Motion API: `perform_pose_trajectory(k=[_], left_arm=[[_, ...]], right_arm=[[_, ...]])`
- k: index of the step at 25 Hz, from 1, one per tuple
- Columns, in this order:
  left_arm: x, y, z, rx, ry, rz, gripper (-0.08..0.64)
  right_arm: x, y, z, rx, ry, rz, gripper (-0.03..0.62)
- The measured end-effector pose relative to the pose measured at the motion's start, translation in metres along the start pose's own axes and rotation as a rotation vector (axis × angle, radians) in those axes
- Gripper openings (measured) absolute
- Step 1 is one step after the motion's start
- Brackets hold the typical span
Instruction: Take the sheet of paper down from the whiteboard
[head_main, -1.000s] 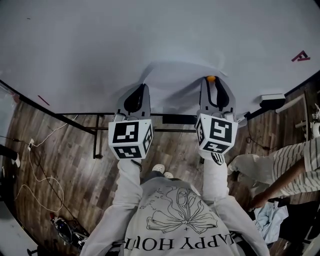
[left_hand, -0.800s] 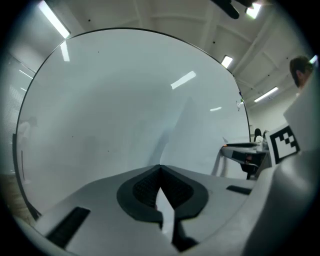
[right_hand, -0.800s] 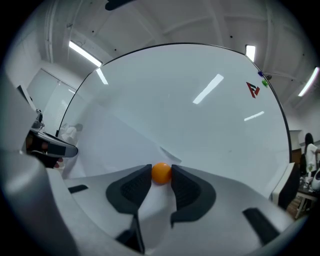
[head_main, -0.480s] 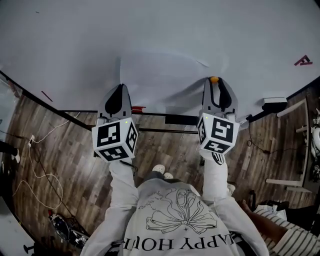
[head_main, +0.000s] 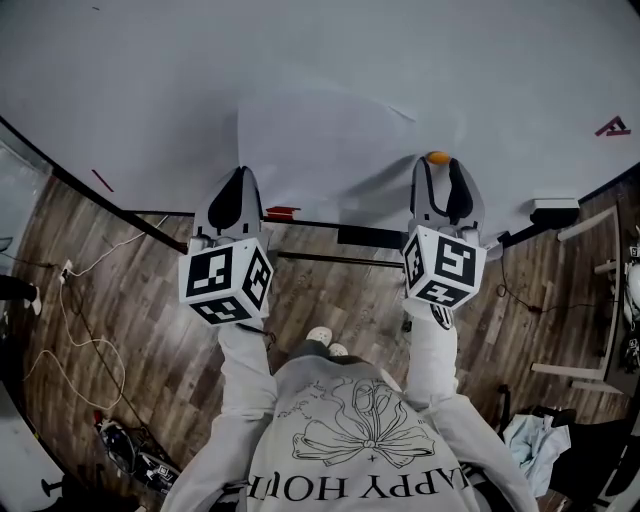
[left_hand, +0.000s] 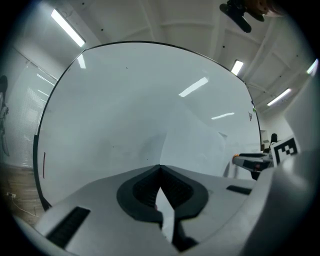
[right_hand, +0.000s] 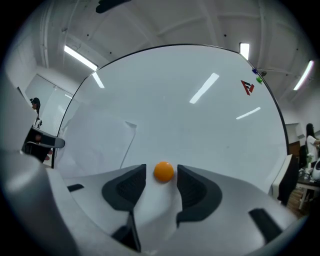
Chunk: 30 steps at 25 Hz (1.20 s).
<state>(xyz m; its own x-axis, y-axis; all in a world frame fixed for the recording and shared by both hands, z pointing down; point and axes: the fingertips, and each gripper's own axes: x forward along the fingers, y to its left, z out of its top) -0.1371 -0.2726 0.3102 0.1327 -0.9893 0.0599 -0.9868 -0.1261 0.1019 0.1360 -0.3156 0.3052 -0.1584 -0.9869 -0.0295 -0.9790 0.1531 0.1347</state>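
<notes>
The white sheet of paper (head_main: 325, 140) lies against the whiteboard (head_main: 150, 80), bulging off it between the two grippers. My left gripper (head_main: 237, 180) is shut on the sheet's lower left edge. In the left gripper view the jaws (left_hand: 160, 167) meet, and the paper (left_hand: 200, 135) runs off to the right. My right gripper (head_main: 438, 166) has just been opening. Its jaws (right_hand: 161, 169) stand apart on either side of a round orange magnet (right_hand: 164, 171) on the board, not pressing it. The magnet (head_main: 437, 157) sits just right of the sheet (right_hand: 100, 145).
A red mark (head_main: 612, 127) is on the board at the far right. A small red item (head_main: 283, 212) lies on the board's tray. Cables (head_main: 80, 340) trail over the wooden floor at left. A pale table frame (head_main: 590, 300) and cloth (head_main: 530, 440) are at right.
My left gripper has moved left with the sheet's edge, stretching the paper out. The right gripper's jaws have widened around the magnet. A person in striped clothing at right has left the view.
</notes>
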Motion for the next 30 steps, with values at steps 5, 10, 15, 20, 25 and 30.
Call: perform_pose_trajectory(k=[5, 10, 15, 20, 25, 30], left_arm=[[-0.007, -0.010, 0.004, 0.022, -0.012, 0.006, 0.003], [-0.017, -0.015, 0.007, 0.063, -0.026, 0.045, 0.003], [-0.028, -0.015, 0.008, 0.058, -0.032, 0.064, 0.003], [-0.045, -0.013, 0.013, 0.043, -0.052, 0.084, 0.003], [-0.058, -0.016, 0.020, 0.041, -0.073, 0.099, 0.003], [-0.067, -0.018, 0.022, 0.044, -0.079, 0.114, 0.003]], right_arm=[[-0.013, 0.000, 0.009, 0.021, -0.023, -0.012, 0.175], [-0.025, 0.007, 0.015, 0.050, -0.040, -0.008, 0.089], [-0.034, 0.014, 0.017, 0.051, -0.045, 0.007, 0.049], [-0.043, 0.014, 0.020, 0.061, -0.051, 0.016, 0.027], [-0.048, 0.013, 0.022, 0.070, -0.057, 0.026, 0.015], [-0.054, 0.018, 0.023, 0.071, -0.052, 0.042, 0.006]])
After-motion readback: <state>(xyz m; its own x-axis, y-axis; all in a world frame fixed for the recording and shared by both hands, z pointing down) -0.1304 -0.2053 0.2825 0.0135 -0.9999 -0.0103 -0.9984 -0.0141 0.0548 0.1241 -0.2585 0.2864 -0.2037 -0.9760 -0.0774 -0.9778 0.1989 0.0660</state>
